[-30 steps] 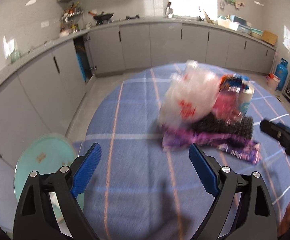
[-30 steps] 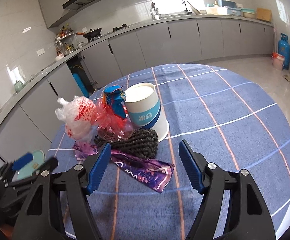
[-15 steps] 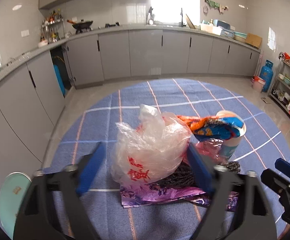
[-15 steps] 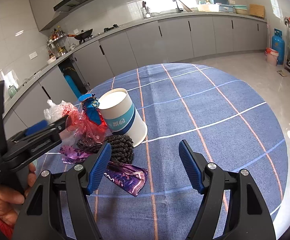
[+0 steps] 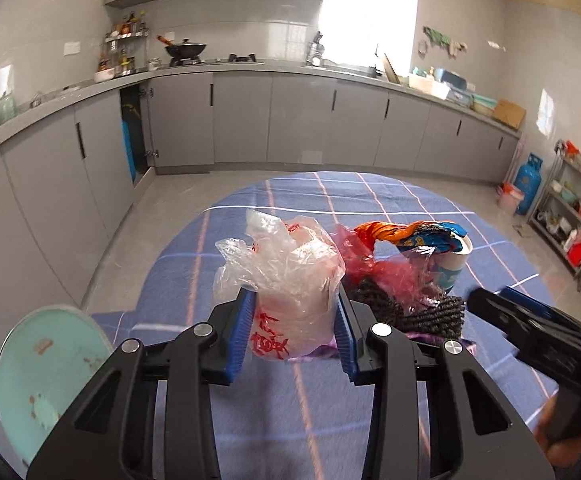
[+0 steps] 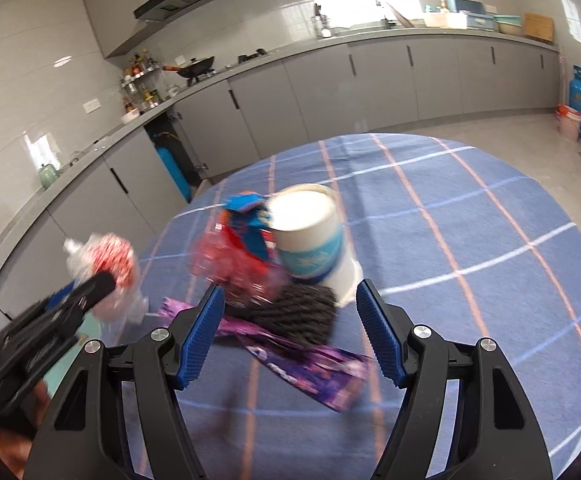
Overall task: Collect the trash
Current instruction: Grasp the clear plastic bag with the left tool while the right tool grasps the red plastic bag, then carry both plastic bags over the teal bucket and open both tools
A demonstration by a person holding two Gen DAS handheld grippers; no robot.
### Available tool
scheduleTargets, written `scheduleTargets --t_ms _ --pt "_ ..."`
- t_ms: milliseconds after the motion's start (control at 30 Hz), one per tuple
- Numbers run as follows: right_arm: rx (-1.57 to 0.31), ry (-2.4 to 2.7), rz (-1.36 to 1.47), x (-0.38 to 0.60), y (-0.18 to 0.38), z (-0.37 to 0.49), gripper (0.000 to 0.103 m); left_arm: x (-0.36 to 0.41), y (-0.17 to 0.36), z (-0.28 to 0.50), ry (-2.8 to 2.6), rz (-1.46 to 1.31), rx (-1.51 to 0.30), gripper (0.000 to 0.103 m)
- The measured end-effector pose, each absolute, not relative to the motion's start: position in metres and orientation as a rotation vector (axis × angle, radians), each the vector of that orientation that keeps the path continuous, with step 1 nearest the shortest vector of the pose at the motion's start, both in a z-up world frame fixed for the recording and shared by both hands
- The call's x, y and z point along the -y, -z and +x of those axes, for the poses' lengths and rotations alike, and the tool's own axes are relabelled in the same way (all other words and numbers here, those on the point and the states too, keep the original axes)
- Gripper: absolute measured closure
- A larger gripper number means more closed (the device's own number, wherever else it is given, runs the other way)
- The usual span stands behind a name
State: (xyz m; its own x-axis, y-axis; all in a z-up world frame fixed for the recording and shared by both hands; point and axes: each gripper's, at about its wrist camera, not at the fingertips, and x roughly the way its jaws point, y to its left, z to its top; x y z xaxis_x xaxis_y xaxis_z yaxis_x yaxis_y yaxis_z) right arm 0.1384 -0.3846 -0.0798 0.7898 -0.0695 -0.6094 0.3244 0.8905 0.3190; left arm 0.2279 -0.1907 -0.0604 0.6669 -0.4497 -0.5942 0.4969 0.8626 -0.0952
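A crumpled clear plastic bag (image 5: 290,280) with red print sits between the blue pads of my left gripper (image 5: 293,300), whose jaws are closing and pressing on its sides. The right wrist view shows that bag (image 6: 106,264) held apart, left of the pile. The pile on the table holds a white and blue paper cup (image 6: 314,240), a blue-orange wrapper (image 6: 246,216), red cellophane (image 6: 230,264), a black knitted piece (image 6: 298,312) and a purple wrapper (image 6: 302,364). My right gripper (image 6: 290,292) hangs open just over the black piece, touching nothing.
A round table with a blue checked cloth (image 5: 330,400) carries everything. A pale green round stool (image 5: 42,372) stands low at the left beside it. Grey kitchen cabinets (image 5: 242,120) line the back, and a blue gas cylinder (image 6: 580,100) stands at the far right.
My left gripper swung in around the clear bag and its jaws narrowed onto it; the bag now hangs away from the pile. The right gripper drew closer to the pile, still open.
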Motion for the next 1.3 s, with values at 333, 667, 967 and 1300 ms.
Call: scheduleTargets --t_ms 333,667,967,1300 --pt "-0.709 0.212 0.433 0.361 0.098 0.207 0.053 0.137 0.06 0.22 0.445 0.037 -0.669 0.065" --pt "-0.706 0.175 0.44 0.352 0.095 0.194 0.097 0.117 0.061 0.218 0.426 -0.006 -0.671 0.065" --pt "-0.64 0.185 0.408 0.344 0.079 0.191 0.042 0.106 0.063 0.22 0.391 -0.016 -0.666 0.065" --pt "-0.742 0.217 0.371 0.342 0.107 0.223 0.089 0.095 0.062 0.221 0.363 -0.025 -0.67 0.065"
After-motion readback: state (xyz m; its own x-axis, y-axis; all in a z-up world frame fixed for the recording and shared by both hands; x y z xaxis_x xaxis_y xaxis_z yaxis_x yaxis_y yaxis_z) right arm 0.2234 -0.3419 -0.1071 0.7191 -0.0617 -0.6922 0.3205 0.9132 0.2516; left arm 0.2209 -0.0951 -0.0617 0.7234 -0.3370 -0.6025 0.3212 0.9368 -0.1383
